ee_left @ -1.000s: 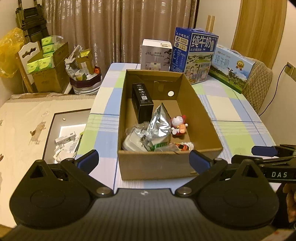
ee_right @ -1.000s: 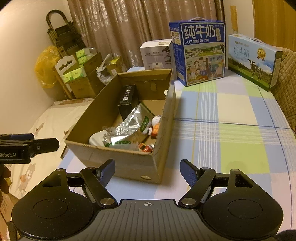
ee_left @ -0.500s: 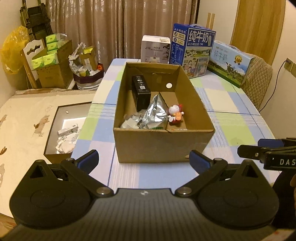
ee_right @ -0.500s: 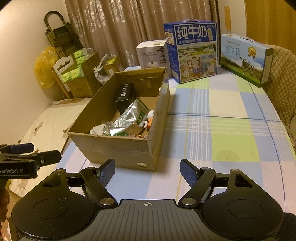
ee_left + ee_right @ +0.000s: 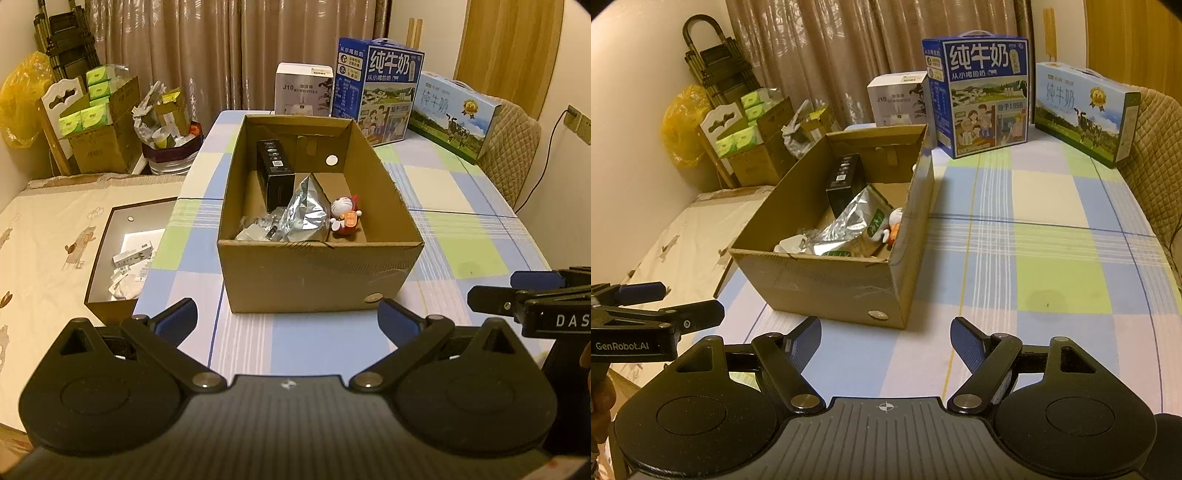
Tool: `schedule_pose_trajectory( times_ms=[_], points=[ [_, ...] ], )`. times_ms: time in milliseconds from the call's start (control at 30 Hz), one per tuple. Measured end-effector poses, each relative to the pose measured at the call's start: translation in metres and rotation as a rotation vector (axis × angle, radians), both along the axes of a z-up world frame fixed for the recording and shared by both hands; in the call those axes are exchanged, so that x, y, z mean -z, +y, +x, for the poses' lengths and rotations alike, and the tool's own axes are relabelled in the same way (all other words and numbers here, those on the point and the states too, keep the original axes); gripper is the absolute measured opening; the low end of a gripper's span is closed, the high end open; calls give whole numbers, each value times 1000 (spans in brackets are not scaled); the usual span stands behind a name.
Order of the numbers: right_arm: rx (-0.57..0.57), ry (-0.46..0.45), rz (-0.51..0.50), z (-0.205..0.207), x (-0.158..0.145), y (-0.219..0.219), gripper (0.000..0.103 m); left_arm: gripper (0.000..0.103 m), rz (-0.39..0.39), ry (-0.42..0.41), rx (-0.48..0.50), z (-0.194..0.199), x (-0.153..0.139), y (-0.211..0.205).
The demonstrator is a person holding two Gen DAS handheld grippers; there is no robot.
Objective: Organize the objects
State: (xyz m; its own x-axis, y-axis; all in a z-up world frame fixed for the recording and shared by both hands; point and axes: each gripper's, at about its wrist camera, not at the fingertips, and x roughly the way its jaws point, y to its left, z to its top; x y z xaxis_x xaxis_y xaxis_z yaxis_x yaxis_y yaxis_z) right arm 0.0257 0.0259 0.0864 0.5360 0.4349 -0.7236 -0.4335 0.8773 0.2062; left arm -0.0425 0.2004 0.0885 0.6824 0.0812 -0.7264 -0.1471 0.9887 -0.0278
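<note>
cardboard box [image 5: 319,275]: sitting open on the checked tablecloth [image 5: 461,225], just ahead of both grippers, touched by neither.
contents: a black carton [image 5: 275,173] is standing by the left wall, a crumpled silver foil pouch [image 5: 308,218] is leaning in the middle, and a small red and white cat figure [image 5: 345,219] is standing beside the pouch.
writing, far end of table: a white carton [image 5: 303,90] is showing "j10"; the tall blue milk case [image 5: 984,96] is showing large chinese characters and "1956"; the pale blue milk case [image 5: 1084,110] is showing a cow and a gold medal.
left gripper [image 5: 286,319]: fingers are standing wide apart over the cloth with nothing between them; in the right wrist view its side is reading "genrobot.ai".
right gripper [image 5: 884,341]: fingers are standing apart, gripping nothing; in the left wrist view its side is reading "das".
left wrist view only: a dark tray [image 5: 99,266] of white packets is lying beside the table, and a wall socket [image 5: 576,122] is showing at right.
right wrist view only: green print is showing on the pouch.
</note>
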Motion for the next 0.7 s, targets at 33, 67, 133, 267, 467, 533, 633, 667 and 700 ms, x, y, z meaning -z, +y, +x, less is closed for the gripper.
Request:
schedule_pose_trajectory(
  times_ms=[33,67,133,267,467,533,633,667,700],
  points=[
    [0,1,1,0,0,0,74,102,-1,1,-3,0,1,1],
    [0,1,1,0,0,0,74,102,-2,3,-4,0,1,1],
    [-1,2,-1,0,1,0,74,102,-3,4,-3,0,2,1],
    [-2,5,-3,1,2,1,74,102,-1,9,-3,1,3,0],
    [-4,3,-5,1,2,3,74,102,1,9,-3,1,4,0],
    [-5,3,-5,1,2,3,74,102,3,9,-2,1,4,0],
    [-7,4,-4,1,2,3,74,102,1,13,0,1,5,1],
    [-7,4,-5,1,2,3,74,102,2,14,1,1,5,2],
    [-8,4,-6,1,2,4,74,102,2,14,2,2,5,2]
  ],
)
